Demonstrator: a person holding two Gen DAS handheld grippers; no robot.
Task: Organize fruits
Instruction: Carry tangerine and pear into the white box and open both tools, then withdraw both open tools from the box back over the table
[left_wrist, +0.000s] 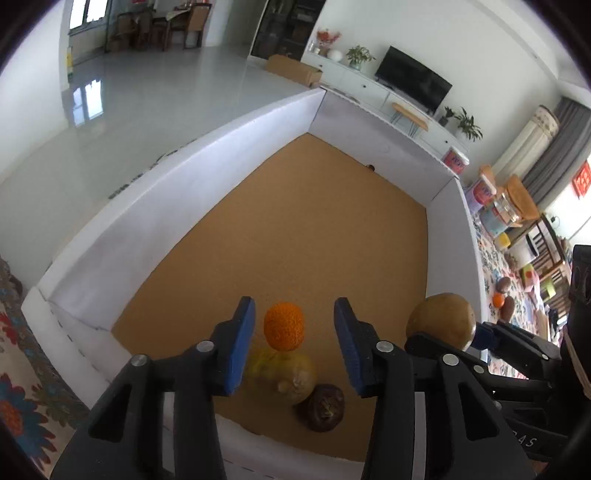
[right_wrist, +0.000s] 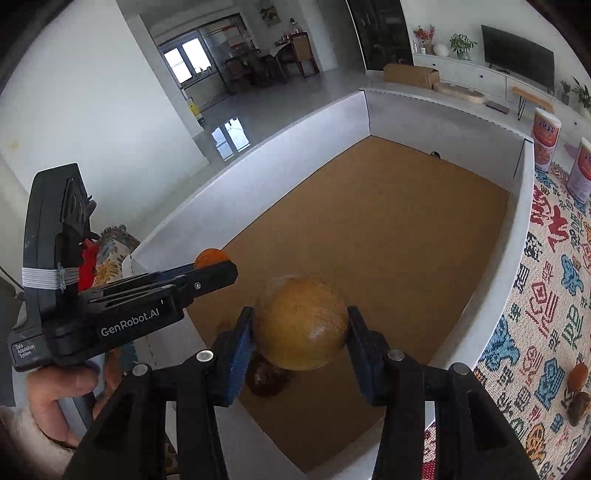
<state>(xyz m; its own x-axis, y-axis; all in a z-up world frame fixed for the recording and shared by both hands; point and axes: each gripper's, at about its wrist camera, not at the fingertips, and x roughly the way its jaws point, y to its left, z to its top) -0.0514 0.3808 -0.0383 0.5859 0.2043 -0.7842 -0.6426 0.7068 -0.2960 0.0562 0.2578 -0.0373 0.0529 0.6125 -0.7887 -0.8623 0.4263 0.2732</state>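
Left gripper (left_wrist: 294, 352) parted, round netted orange fruit (left_wrist: 284, 331) loose between pads, apparently released over white-walled cork-floored box (left_wrist: 177, 206); right gripper (right_wrist: 300, 352) clamped on round yellow-brown fruit (right_wrist: 301, 323) (seemingly next).

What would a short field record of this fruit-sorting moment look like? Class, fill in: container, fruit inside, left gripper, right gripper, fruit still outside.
container: white-walled box with a cork-brown floor
fruit inside: orange netted fruit between the left gripper's pads, untouched; yellowish fruit and dark brown fruit on the floor, near corner
left gripper: open, over the fruit inside
right gripper: shut on a round yellow-brown fruit, held above the box floor
fruit still outside: a few pieces on the patterned cloth beside the box
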